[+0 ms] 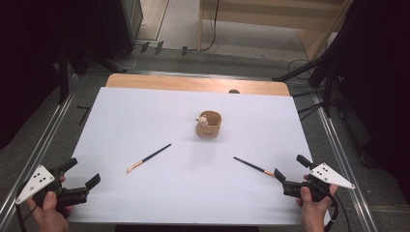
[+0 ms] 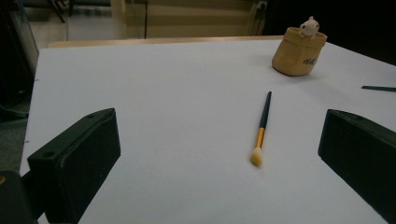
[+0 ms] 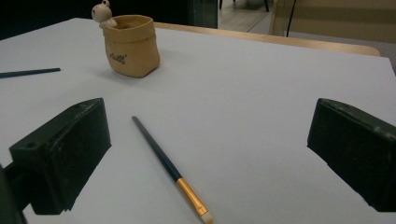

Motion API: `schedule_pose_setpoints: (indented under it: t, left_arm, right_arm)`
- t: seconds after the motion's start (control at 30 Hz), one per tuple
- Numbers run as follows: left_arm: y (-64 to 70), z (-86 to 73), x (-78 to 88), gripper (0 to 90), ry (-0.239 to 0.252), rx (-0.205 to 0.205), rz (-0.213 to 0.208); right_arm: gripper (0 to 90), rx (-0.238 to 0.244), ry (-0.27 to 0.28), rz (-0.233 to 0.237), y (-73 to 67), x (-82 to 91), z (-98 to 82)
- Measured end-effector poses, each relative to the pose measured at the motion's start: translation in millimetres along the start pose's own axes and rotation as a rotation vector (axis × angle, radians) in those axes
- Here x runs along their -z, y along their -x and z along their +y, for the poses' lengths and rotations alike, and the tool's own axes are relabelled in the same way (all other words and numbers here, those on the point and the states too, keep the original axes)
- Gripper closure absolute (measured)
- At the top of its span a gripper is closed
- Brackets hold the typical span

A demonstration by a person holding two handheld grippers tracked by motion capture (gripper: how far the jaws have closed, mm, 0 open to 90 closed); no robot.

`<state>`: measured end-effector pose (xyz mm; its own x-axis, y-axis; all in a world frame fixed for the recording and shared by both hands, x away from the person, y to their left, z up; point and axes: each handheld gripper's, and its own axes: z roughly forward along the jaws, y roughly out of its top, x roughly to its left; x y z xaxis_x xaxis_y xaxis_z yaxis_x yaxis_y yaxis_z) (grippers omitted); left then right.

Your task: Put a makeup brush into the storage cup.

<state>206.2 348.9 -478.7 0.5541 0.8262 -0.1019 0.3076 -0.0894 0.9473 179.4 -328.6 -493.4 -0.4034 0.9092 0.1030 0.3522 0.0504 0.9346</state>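
Note:
Two thin dark-handled paintbrushes lie on the white sheet [image 1: 145, 111]. The left brush [image 1: 149, 158] [image 2: 262, 127] points its pale tip toward my left gripper [image 1: 81, 173] [image 2: 217, 130], which is open and empty at the near left corner. The right brush [image 1: 254, 166] [image 3: 161, 154] lies with its gold ferrule just ahead of my right gripper [image 1: 291, 167] [image 3: 208, 123], also open and empty. A tan pot [image 1: 209, 125] [image 2: 299, 51] [image 3: 132, 45] with a small pale figure [image 1: 202, 119] on its rim stands upright past both brushes.
The sheet covers a wooden table whose far edge [image 1: 193, 83] shows bare. Metal rails [image 1: 333, 140] run along both sides. Dark stands and cables [image 1: 319, 72] sit on the floor beyond.

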Motion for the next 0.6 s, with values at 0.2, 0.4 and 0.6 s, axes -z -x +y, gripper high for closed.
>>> schedule_pose_setpoints:
  t: [0.2,0.4,0.6]
  left_arm:
    - [1.0,0.3,-1.7,0.0,-0.007,-0.008,-0.004]
    - [1.2,0.9,-2.0,0.0,-0.005,-0.010,-0.006]
    - [6.9,6.7,-4.1,0.0,-0.009,-0.007,0.014]
  right_arm:
    - [0.0,-0.001,-0.001,0.010,-1.3,1.6,2.4]
    - [0.0,0.001,-0.008,0.013,-2.9,0.9,2.5]
    - [0.0,0.000,-0.001,0.013,-1.5,0.9,3.4]
